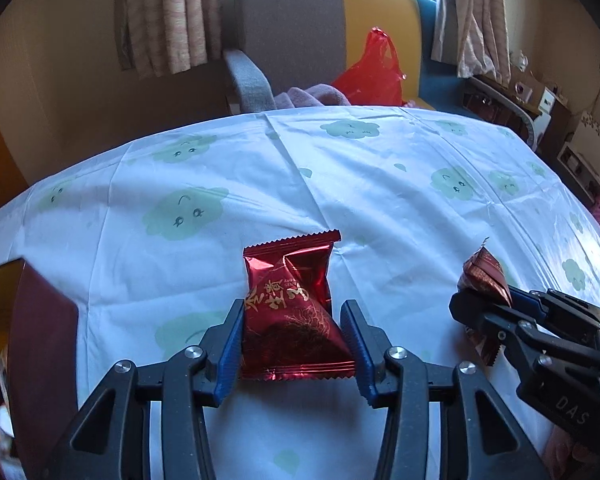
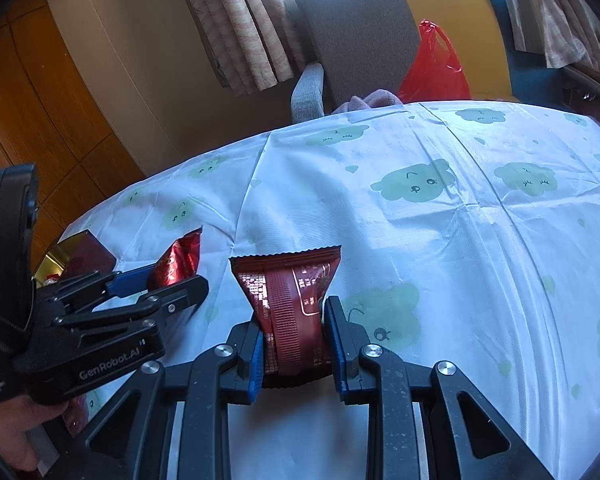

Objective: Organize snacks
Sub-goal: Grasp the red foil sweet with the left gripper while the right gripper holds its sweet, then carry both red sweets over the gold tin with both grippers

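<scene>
I had a dark red box (image 1: 40, 332) at the near left edge of the table (image 1: 380, 184), gold inside; its contents were too cut off to name, just bits of wrappers.

Writing: the bright red snack packet (image 1: 296, 312) showed gold Chinese characters on the front, w/ small Latin letters I couldn't read. The darker red packet (image 2: 296, 304) faced me w/ its back: a seam strip and fine print, illegible. The left tool's body read "GenRobot.AI" in the right cam; the right tool's body showed "DAS" in the left cam.

Count: 2 snack packets, 2 grippers, 1 box, 1 red plastic bag (image 1: 374, 72) on the chair (image 1: 288, 32) at the far side.

My left gripper (image 1: 296, 340) was clamped on the bright red snack packet, blue pads (image 1: 230, 350) pressing both sides, packet held above the cloud-print tablecloth. My right gripper (image 2: 294, 344) was clamped on the darker red packet the same way, just right of the left one. Both packets sat at the near part of the table, close beside each other.
</scene>
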A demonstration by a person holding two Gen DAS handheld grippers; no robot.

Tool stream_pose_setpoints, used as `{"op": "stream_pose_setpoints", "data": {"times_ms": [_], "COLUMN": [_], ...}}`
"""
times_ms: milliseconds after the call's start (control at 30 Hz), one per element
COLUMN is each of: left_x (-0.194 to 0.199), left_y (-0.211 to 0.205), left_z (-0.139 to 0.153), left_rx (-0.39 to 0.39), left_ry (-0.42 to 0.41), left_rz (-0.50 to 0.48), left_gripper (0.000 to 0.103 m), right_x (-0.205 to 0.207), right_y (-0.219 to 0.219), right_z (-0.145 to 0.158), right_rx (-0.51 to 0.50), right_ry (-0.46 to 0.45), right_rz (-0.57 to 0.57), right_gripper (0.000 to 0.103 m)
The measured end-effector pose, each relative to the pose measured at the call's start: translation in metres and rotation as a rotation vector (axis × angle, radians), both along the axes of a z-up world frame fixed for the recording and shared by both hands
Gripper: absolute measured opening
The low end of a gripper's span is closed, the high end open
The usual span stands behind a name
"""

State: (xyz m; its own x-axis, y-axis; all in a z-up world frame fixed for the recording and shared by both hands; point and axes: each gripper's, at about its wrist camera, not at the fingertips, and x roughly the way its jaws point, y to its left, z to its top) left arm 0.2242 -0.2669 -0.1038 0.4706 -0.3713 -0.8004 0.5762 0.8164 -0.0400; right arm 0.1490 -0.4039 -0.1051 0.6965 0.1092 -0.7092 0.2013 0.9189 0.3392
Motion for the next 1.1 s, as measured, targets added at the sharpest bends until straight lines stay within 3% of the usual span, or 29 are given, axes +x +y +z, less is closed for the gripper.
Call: {"op": "stream_pose_setpoints", "data": {"times_ms": [300, 567, 867, 1100], "left_x": [-0.031, -0.073, -0.108, -0.123], "left_y": [0.024, 0.043, 0.07, 0.098], "left_z": [0.011, 0.029, 0.049, 0.063], "left_rx": [-0.097, -0.168, -0.198, -0.235], "left_ry": [0.001, -0.015, -0.061, -0.078], "left_rz": [0.086, 0.065, 0.031, 0.046], "left_gripper": [0.048, 0.048, 0.048, 0.048], "right_x": [0.0, -0.006, -0.025, -0.047], "right_y": [0.005, 0.008, 0.02, 0.043], "right_z": [0.002, 0.009, 0.017, 0.023], "right_rx": [-0.035, -0.073, -0.095, -0.055], "right_ry": [0.001, -0.012, 0.011, 0.013], "right_rz": [0.0, -0.021, -0.029, -0.024], "right_gripper": [0.027, 0.024, 0.024, 0.024]}}
